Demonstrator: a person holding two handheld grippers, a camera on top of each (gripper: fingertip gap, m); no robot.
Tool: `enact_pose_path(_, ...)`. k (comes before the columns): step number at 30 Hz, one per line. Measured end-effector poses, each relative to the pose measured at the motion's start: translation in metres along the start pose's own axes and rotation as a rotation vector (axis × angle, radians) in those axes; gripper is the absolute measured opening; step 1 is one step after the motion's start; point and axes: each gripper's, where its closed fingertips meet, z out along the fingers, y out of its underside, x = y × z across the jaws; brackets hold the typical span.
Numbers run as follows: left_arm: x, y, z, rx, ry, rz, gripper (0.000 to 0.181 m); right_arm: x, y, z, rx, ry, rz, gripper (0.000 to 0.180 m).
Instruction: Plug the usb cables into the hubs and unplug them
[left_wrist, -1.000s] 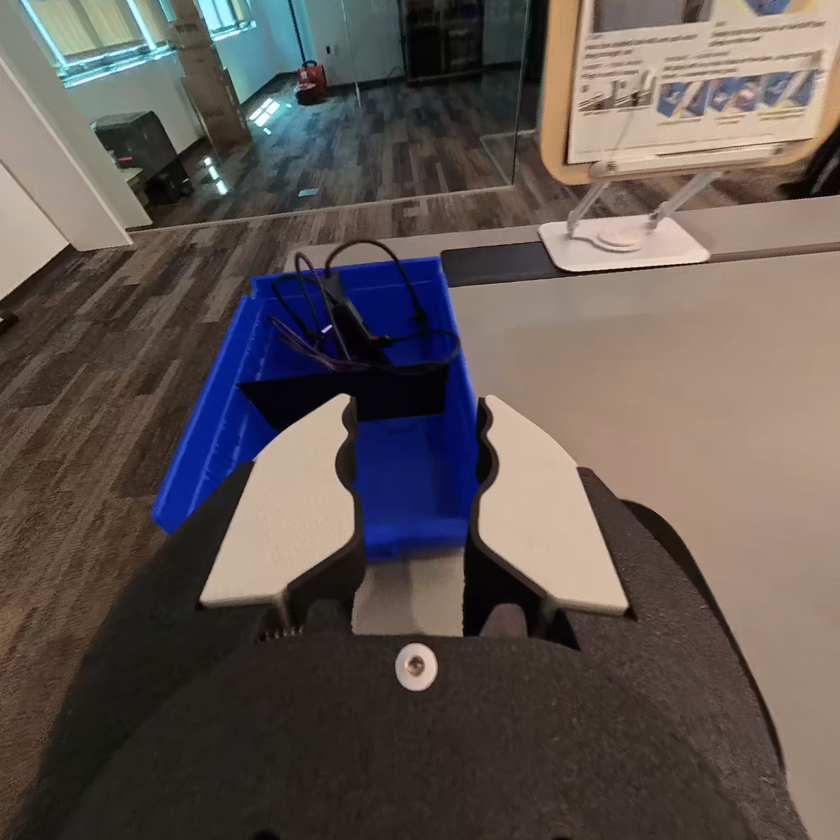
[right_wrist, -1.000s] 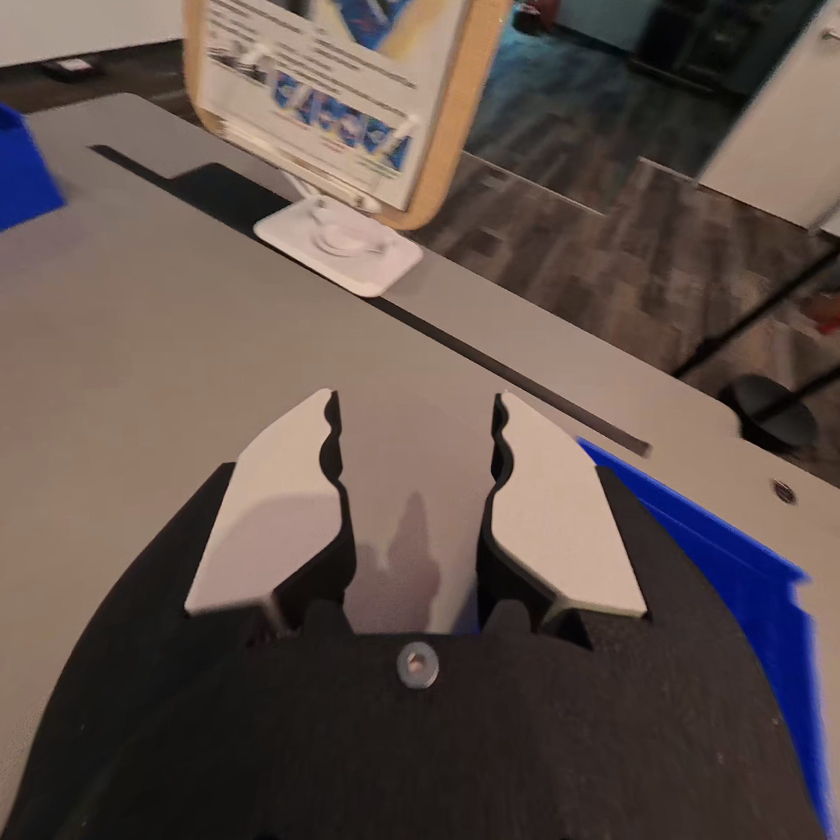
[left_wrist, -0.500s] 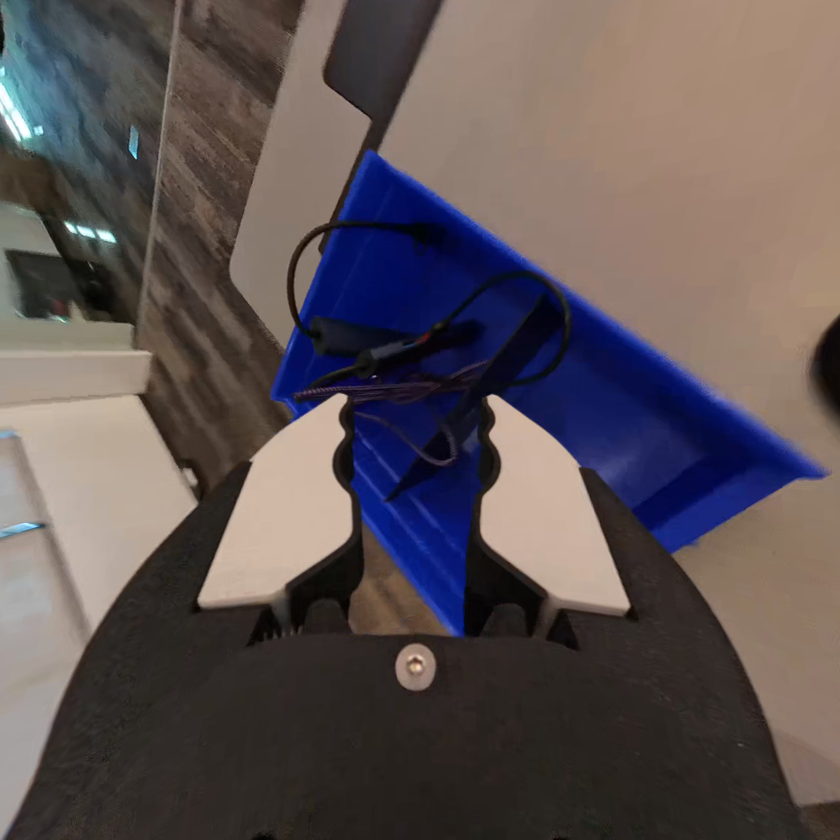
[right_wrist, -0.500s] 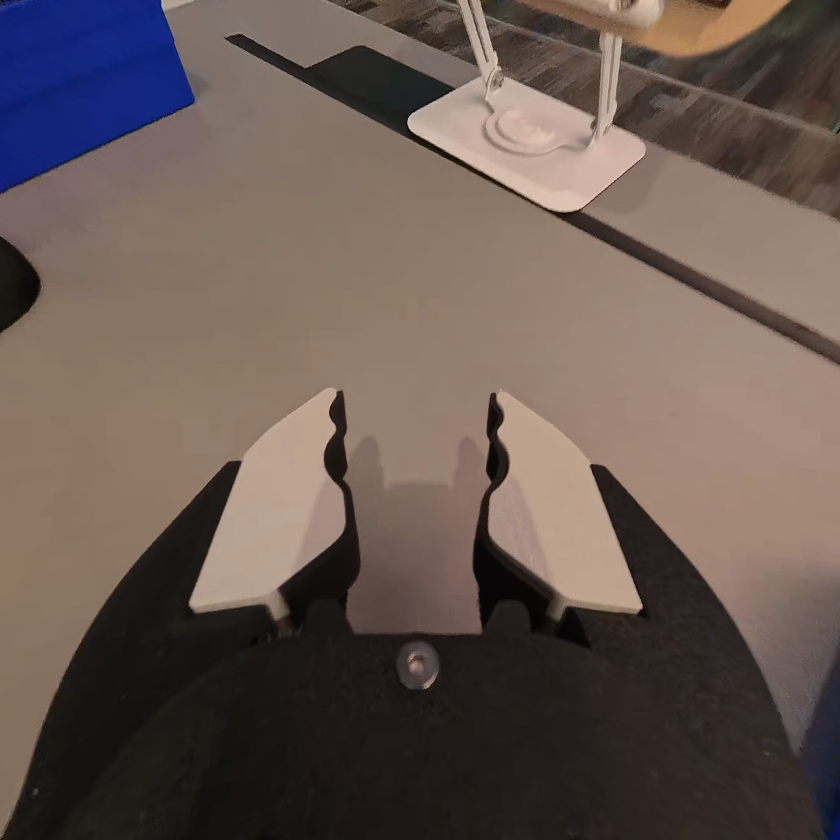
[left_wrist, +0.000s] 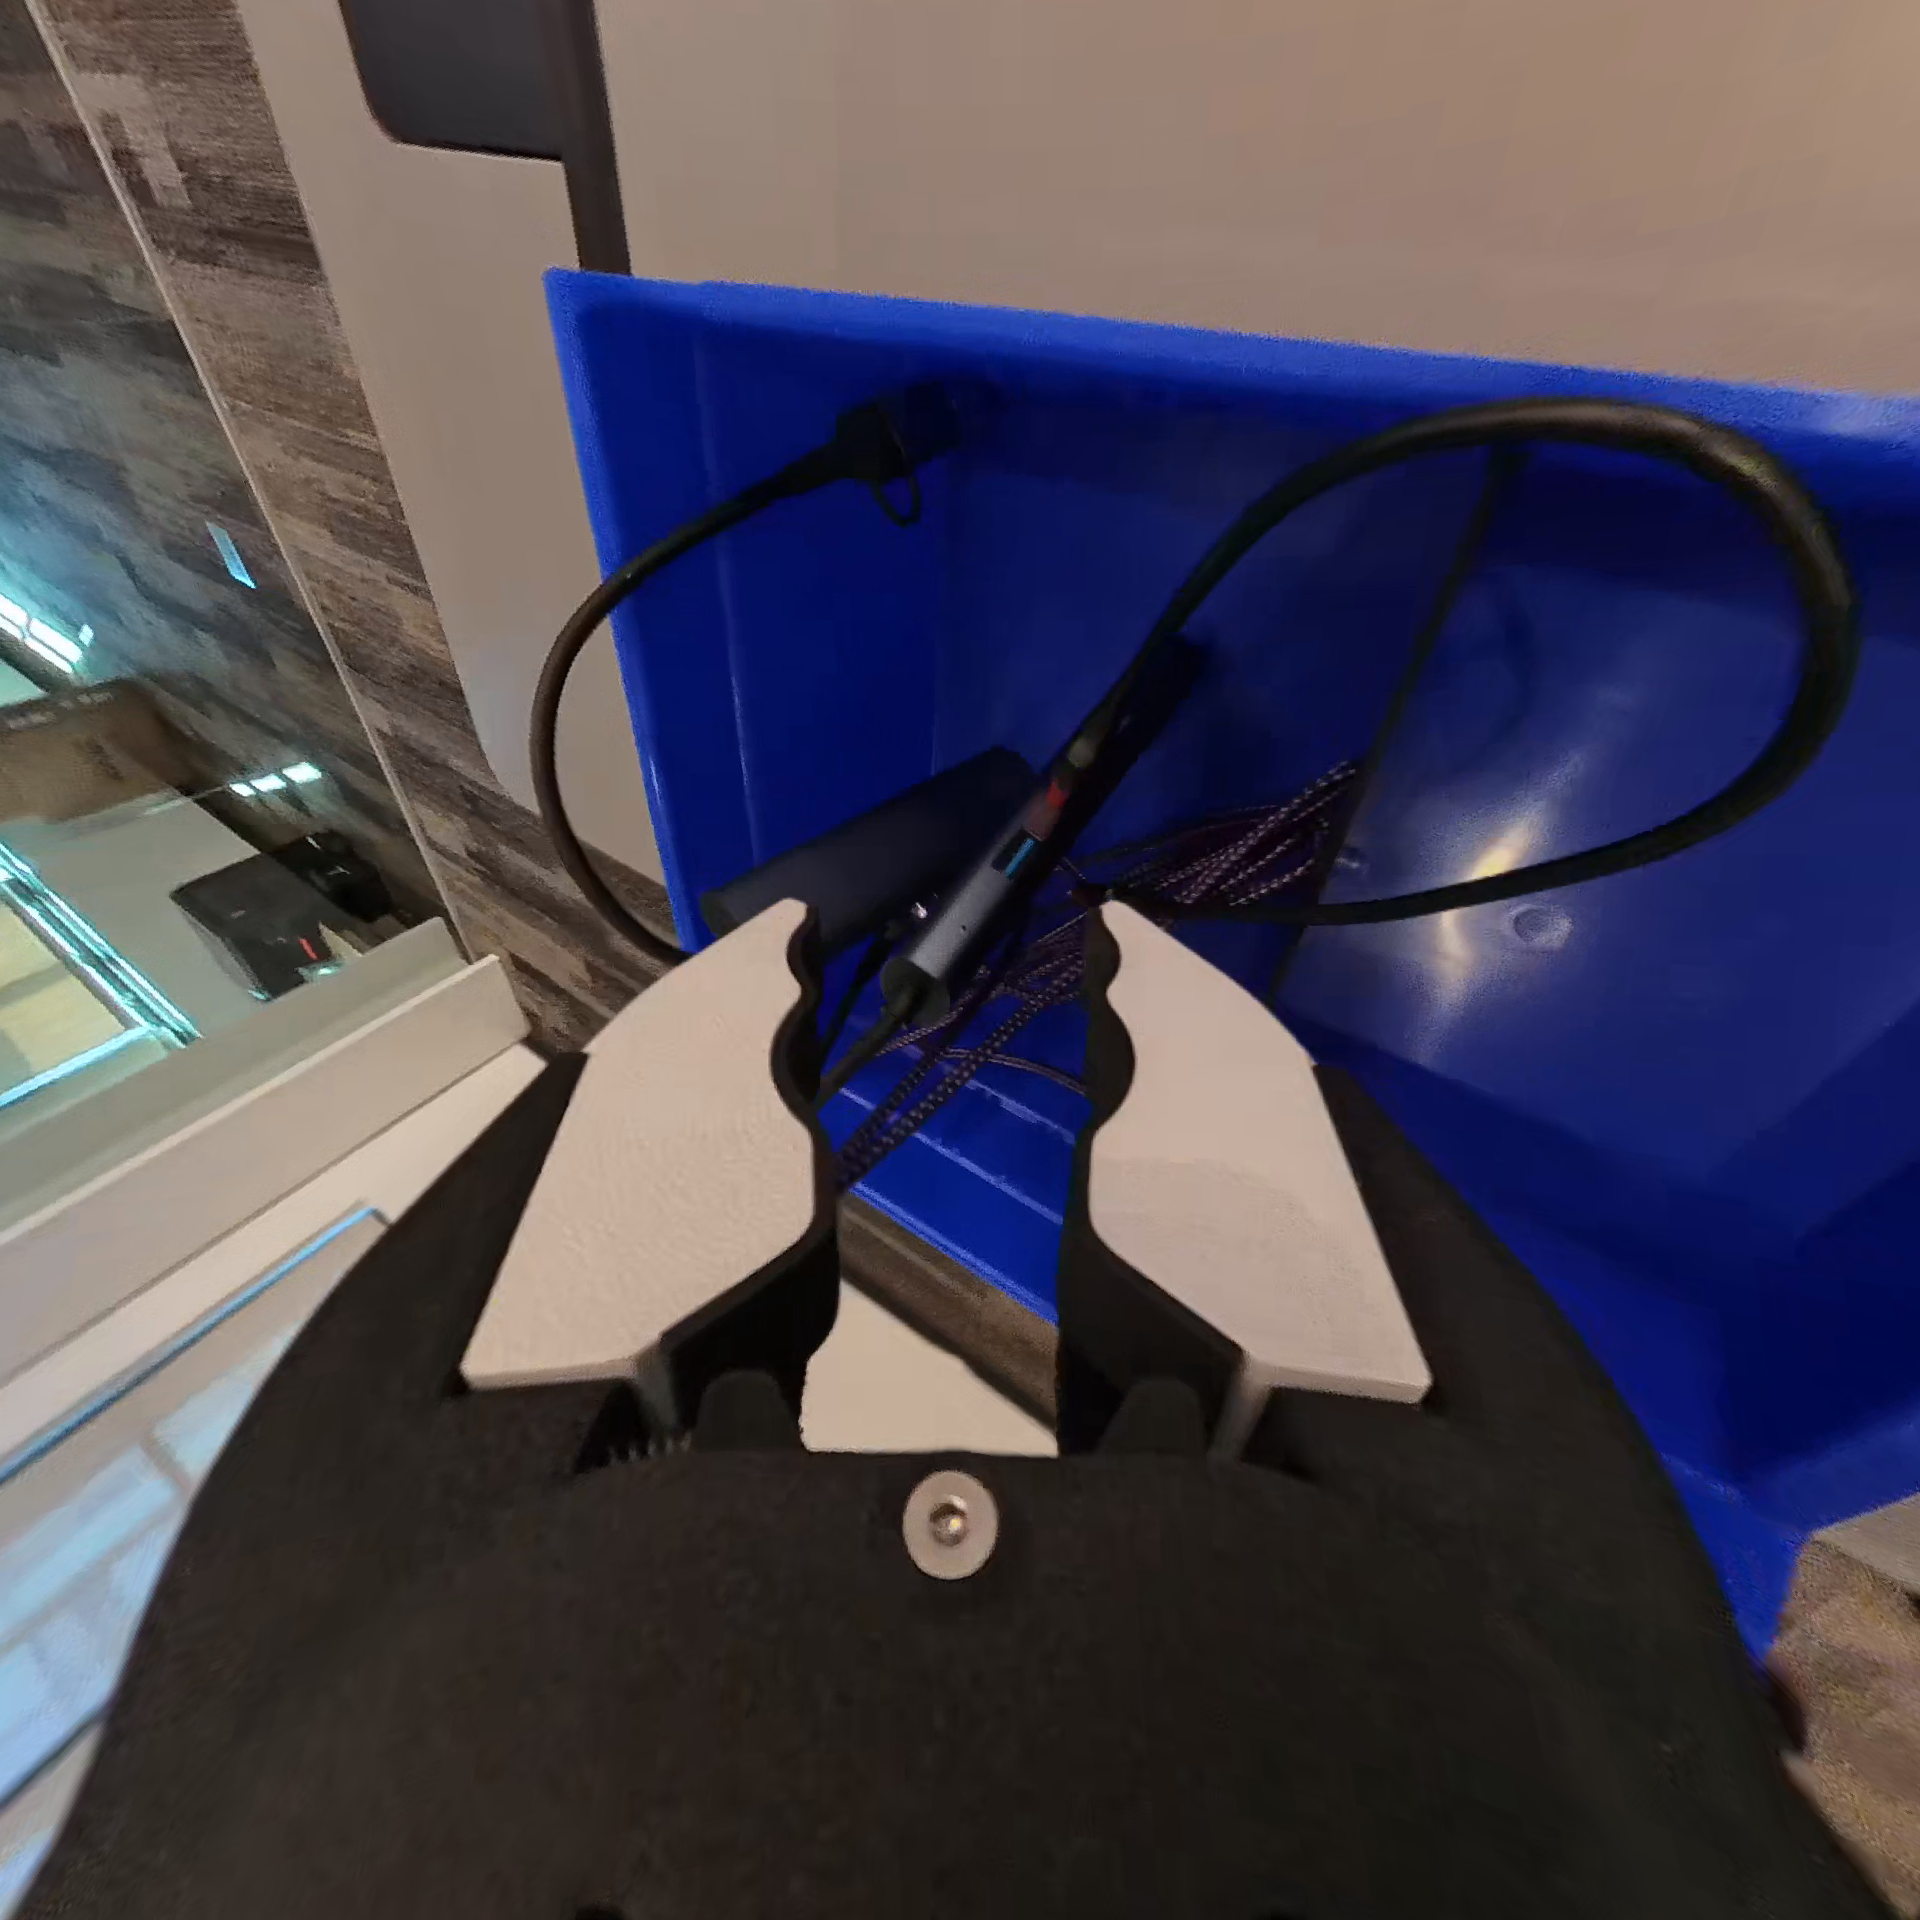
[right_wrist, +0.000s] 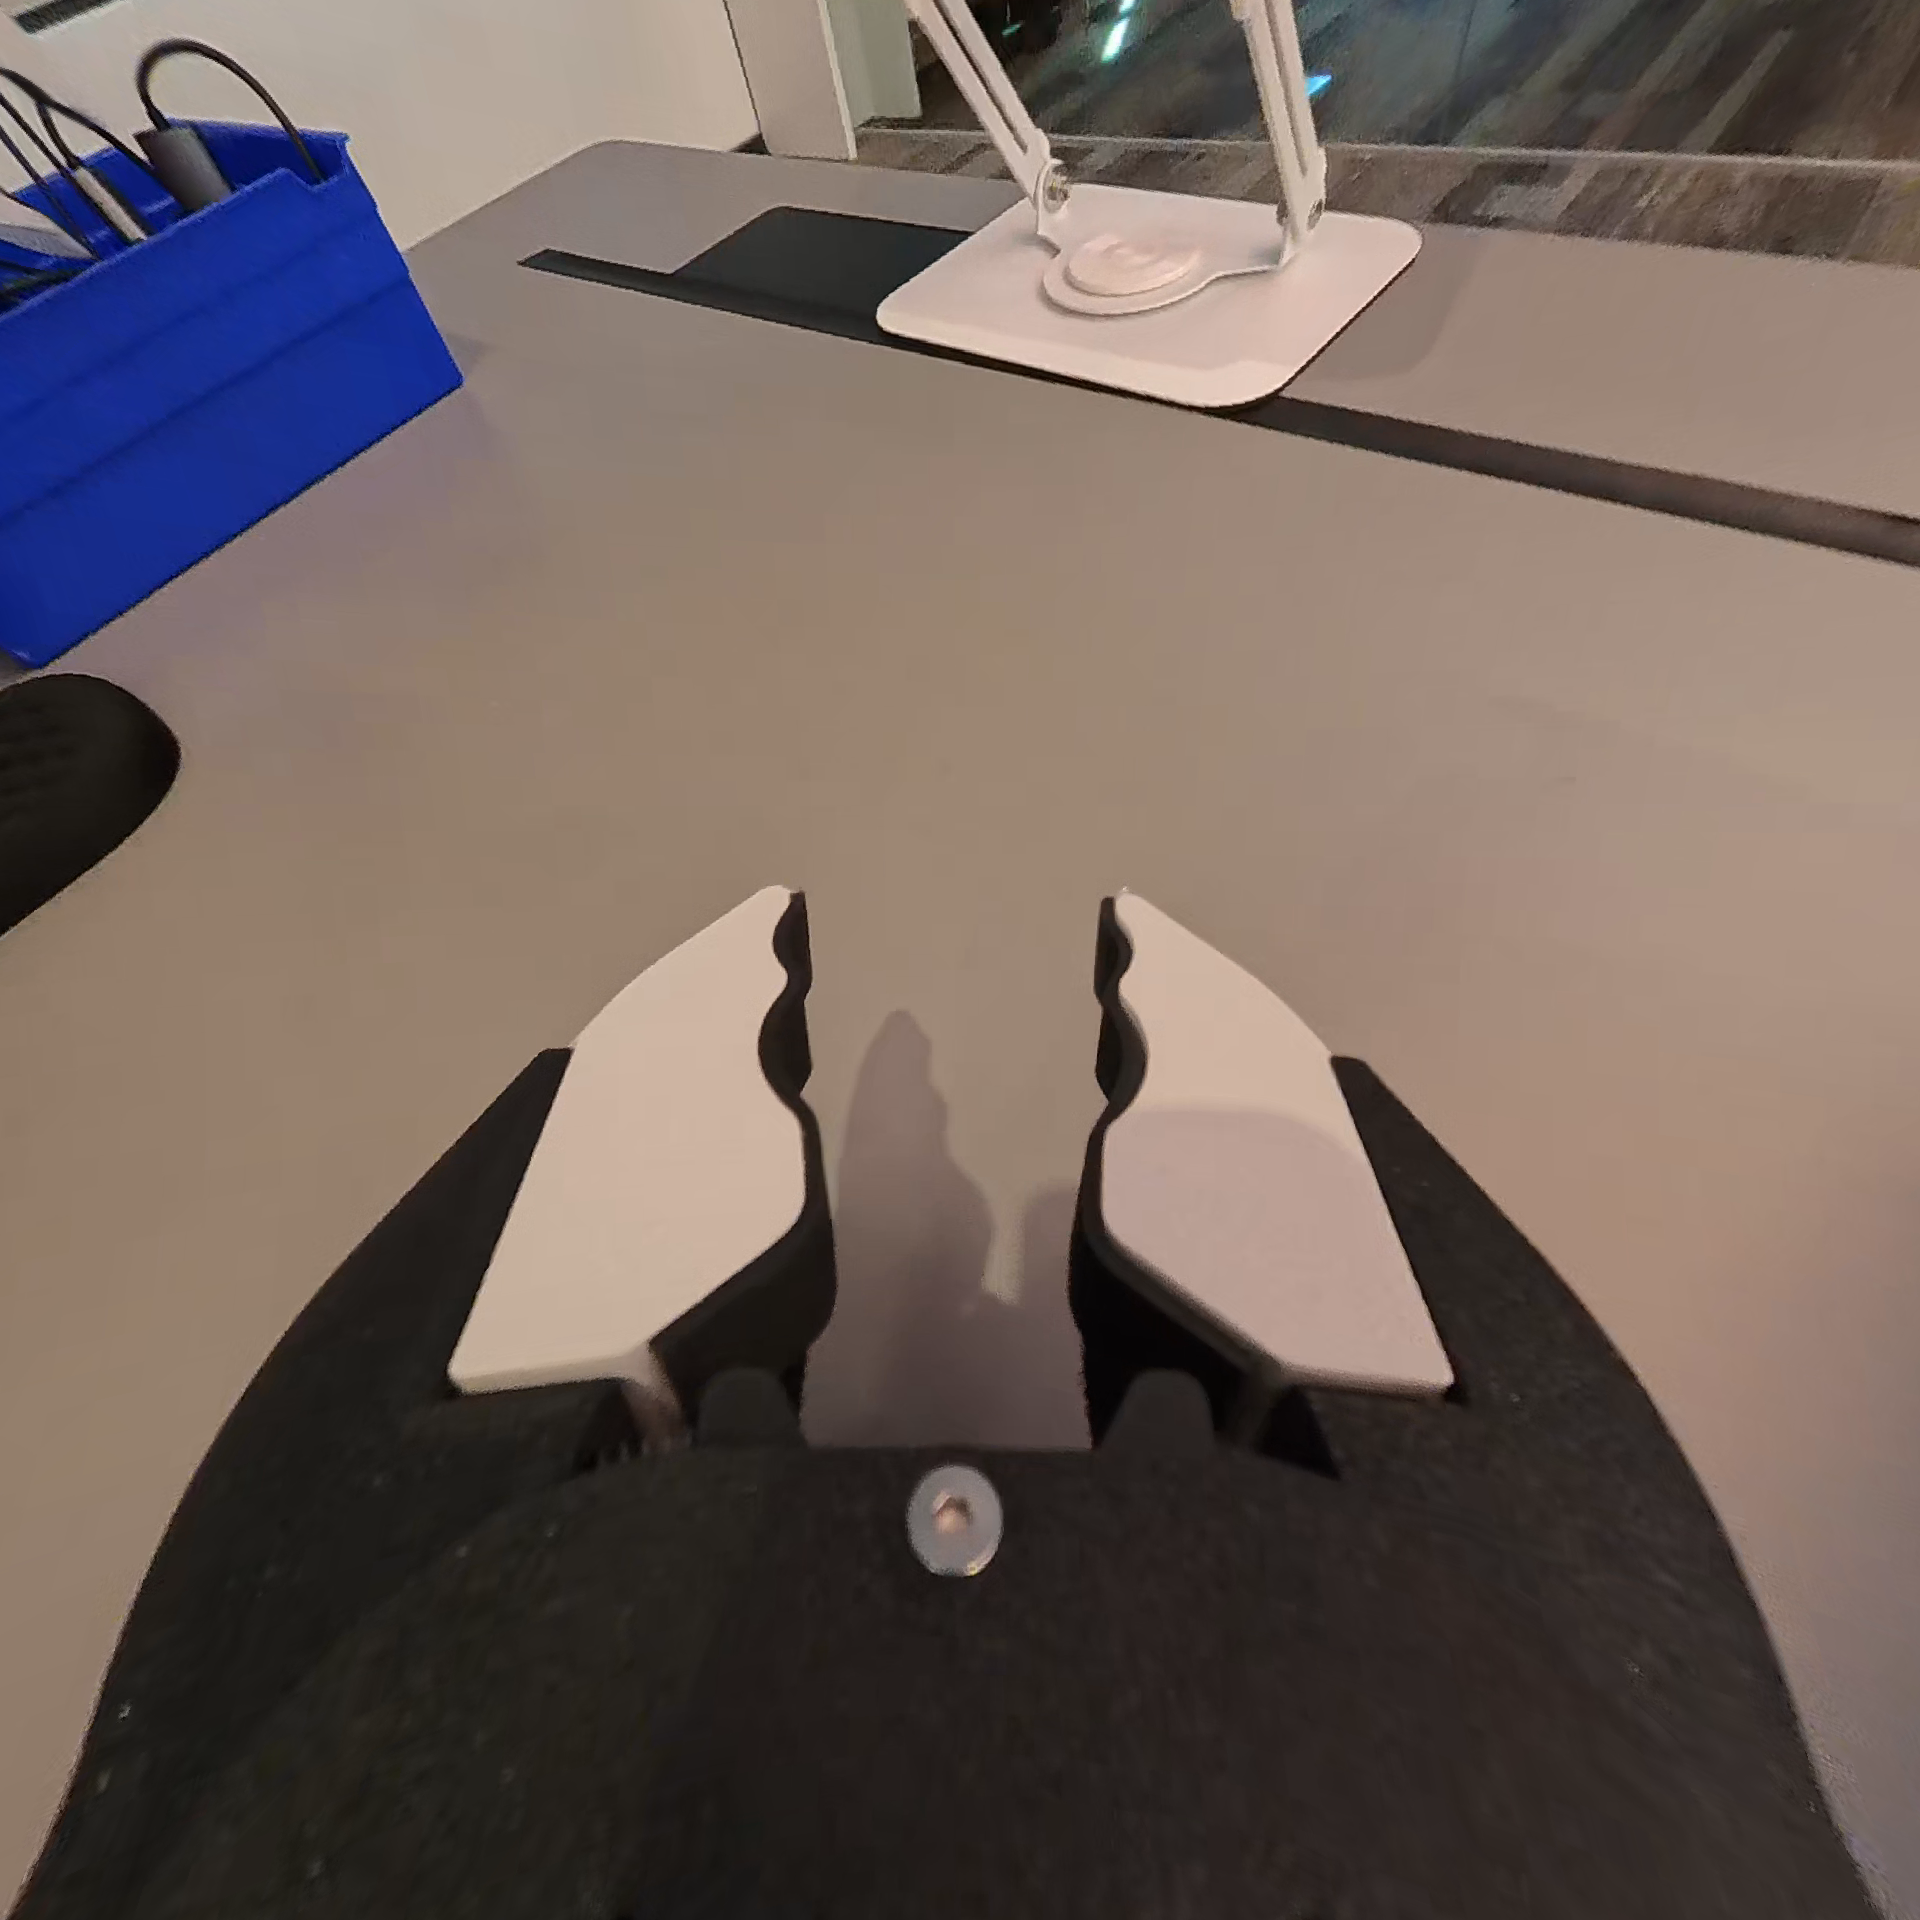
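Note:
A blue bin (left_wrist: 1558, 1122) on the grey table holds a slim grey USB hub (left_wrist: 966, 909), a black hub (left_wrist: 883, 842), thick black cables (left_wrist: 1787, 686) and braided purple cables (left_wrist: 1236, 842). My left gripper (left_wrist: 951, 925) is open and empty, its tips just over the bin's near rim, right in front of the grey hub. My right gripper (right_wrist: 951, 909) is open and empty, low over the bare table. The bin also shows in the right wrist view (right_wrist: 197, 353) at the far left, with hubs and cables sticking up out of it.
A white stand base (right_wrist: 1153, 301) sits at the table's back edge on a dark strip (right_wrist: 1558, 457). The left gripper's black body (right_wrist: 62, 779) shows at the left edge. Floor lies beyond the table's left edge (left_wrist: 208, 416). Spacing between my two grippers at the tips: around 60 centimetres.
My left gripper has turned and moved in close over the bin, so the hubs now sit just ahead of its tips. My right gripper has swung left and lowered toward the table.

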Motion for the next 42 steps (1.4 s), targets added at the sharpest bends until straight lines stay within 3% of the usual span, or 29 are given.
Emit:
enact_pose_path(6,0.007,0.009,0.025,-0.15,0.068,0.169,0.046,-0.003,0.002,0.004,-0.004,-0.013,-0.03,0.049)
enact_pose_path(19,0.012,0.021,0.05,-0.211,0.124,0.179,0.027,-0.01,0.006,0.009,0.001,-0.085,0.025,0.046)
enact_pose_path(27,0.007,0.017,0.048,-0.219,0.068,0.207,0.017,-0.012,0.004,0.008,0.017,-0.12,0.055,0.044)
enact_pose_path(35,-0.032,-0.008,-0.012,-0.098,-0.109,0.094,0.017,-0.016,0.003,0.009,0.026,-0.145,0.062,0.043)
enact_pose_path(42,-0.089,-0.039,-0.115,0.017,-0.334,-0.011,0.017,-0.019,0.003,0.01,0.027,-0.156,0.067,0.043)
